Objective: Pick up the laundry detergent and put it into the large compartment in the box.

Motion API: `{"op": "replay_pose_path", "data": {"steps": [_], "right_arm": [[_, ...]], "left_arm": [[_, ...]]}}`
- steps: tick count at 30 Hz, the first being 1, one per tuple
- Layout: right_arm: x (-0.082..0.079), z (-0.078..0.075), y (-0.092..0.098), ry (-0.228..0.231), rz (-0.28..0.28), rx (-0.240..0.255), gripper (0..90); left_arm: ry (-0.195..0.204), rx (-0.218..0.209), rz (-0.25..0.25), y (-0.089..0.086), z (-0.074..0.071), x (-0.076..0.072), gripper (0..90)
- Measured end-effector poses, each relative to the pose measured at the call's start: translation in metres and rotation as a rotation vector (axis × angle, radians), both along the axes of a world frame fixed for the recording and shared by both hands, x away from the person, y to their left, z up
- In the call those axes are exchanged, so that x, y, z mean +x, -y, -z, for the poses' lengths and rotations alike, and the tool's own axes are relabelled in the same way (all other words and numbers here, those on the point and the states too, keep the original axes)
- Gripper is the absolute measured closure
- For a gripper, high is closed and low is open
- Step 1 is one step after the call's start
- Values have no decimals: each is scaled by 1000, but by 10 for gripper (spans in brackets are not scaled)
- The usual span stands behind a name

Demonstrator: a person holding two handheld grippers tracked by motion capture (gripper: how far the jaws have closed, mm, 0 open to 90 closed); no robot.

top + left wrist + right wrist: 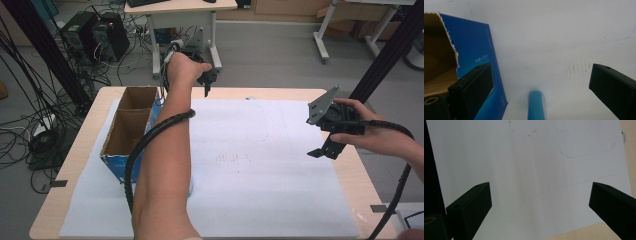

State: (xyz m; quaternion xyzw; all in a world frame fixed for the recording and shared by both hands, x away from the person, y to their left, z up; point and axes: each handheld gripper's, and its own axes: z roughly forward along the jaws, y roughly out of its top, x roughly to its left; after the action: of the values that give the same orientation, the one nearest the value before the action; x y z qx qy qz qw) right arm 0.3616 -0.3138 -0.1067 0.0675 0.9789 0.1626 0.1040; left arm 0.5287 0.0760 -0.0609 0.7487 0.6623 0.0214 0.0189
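Left gripper view: blue box (477,47) bears small white print, unreadable.

We see soft, even room light in the high view, with faint shadows on the white sheet (250,150); both gripper views look hazy and low in contrast, and the blue tube (537,105) is blurred

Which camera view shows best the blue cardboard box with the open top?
The high view shows the blue box best: its whole open top and brown inside, at the left of the white sheet, partly behind the left forearm. The left gripper view gives only one blue side and a torn edge, close up. The right gripper view looks at the sheet instead.
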Motion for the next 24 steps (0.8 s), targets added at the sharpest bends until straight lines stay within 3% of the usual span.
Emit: {"op": "replay_pose_path", "data": {"steps": [6,12,20,24], "right_arm": [[-1,-1,-1,-2,3,-4,46],[-1,-1,-3,4,0,-9,46],[0,-4,-8,-7,-8,-12,46],[0,-6,-9,-5,-6,-10,46]], "left_arm": [[4,-4,-6,-3,-3,-3,58],[23,-21,-8,-10,-14,-15,58],[80,-47,-26,-22,-43,-47,57],[82,-31,-24,-22,-52,-62,56]]}}
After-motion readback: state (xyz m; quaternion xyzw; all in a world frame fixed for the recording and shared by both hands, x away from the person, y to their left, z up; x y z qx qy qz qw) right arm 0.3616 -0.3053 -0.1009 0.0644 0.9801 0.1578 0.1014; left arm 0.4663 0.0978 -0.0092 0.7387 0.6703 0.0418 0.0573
